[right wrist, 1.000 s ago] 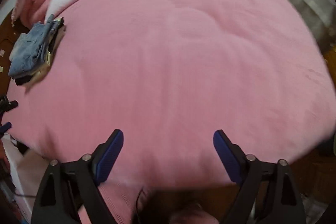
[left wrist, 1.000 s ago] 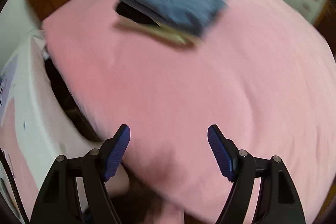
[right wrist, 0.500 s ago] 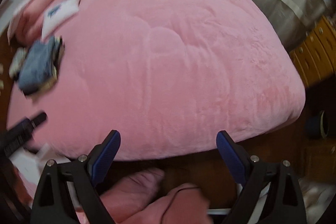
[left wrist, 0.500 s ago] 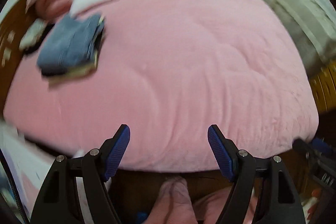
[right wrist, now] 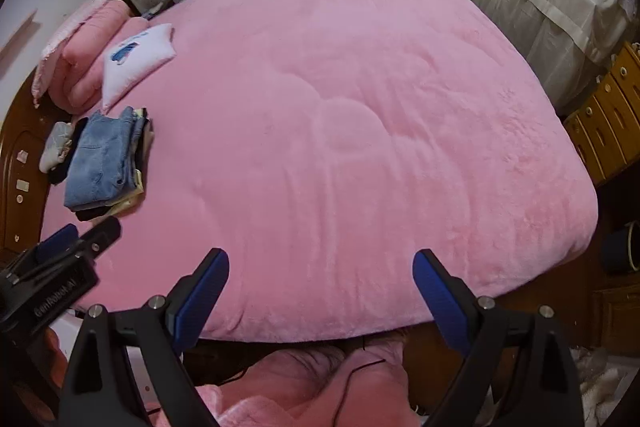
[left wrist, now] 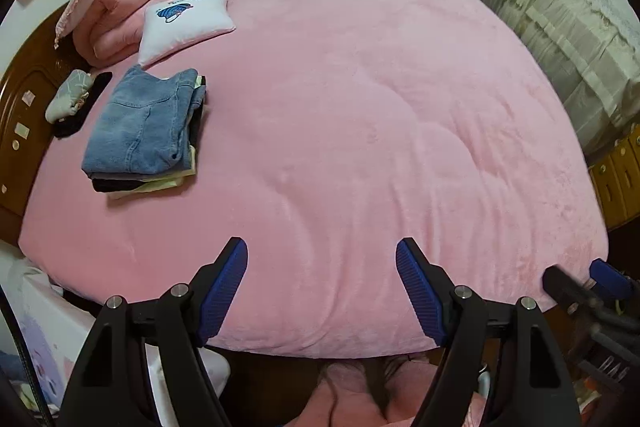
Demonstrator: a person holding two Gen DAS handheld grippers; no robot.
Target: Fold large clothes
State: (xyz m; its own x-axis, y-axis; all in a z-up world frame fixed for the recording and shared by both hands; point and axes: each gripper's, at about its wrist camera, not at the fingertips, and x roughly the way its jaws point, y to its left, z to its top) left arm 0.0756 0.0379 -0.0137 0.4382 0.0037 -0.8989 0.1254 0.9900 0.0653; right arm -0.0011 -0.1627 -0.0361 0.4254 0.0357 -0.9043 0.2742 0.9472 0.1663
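A stack of folded clothes with blue jeans (left wrist: 142, 125) on top lies at the left of the pink bed (left wrist: 360, 107); it also shows in the right wrist view (right wrist: 102, 163). My left gripper (left wrist: 322, 287) is open and empty above the bed's near edge. My right gripper (right wrist: 320, 291) is open and empty, held above the same edge. The left gripper shows at the left of the right wrist view (right wrist: 60, 255). A pink garment (right wrist: 300, 387) lies low beneath the grippers.
A white cushion (left wrist: 186, 23) and a folded pink quilt (left wrist: 120, 7) sit at the head of the bed. A wooden headboard (left wrist: 20, 115) is at the left. A cream covered bed (left wrist: 560, 27) and wooden drawers (right wrist: 608, 123) stand at the right.
Both grippers have pulled back and risen from the bed. The left view has swung right, from the folded stack to the whole bed. Both stay open.
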